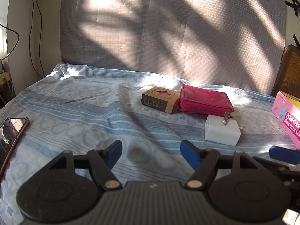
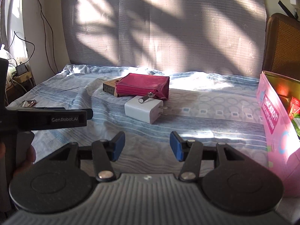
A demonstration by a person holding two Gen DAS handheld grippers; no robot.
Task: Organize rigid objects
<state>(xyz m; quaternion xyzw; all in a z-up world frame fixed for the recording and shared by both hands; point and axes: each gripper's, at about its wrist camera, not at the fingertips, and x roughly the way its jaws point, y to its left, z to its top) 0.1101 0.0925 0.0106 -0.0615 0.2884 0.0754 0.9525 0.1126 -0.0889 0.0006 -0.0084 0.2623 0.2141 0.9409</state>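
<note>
A brown cardboard box (image 1: 160, 99) (image 2: 109, 87), a red zip wallet (image 1: 204, 100) (image 2: 143, 87) and a white plug charger (image 1: 222, 132) (image 2: 143, 110) lie together on the blue patterned bedsheet (image 1: 75, 101). The wallet's zip pull rests on the charger. My left gripper (image 1: 151, 152) is open and empty, hovering in front of them. My right gripper (image 2: 147, 146) is open and empty, just before the charger. The left gripper's side shows at the left of the right wrist view (image 2: 52, 119).
A pink open biscuit box (image 1: 287, 118) (image 2: 277, 131) with items inside stands at the right. A phone (image 1: 13, 131) lies at the left edge of the bed. A grey fabric backdrop (image 1: 168, 28) rises behind. A woven chair back (image 2: 283, 45) stands at far right.
</note>
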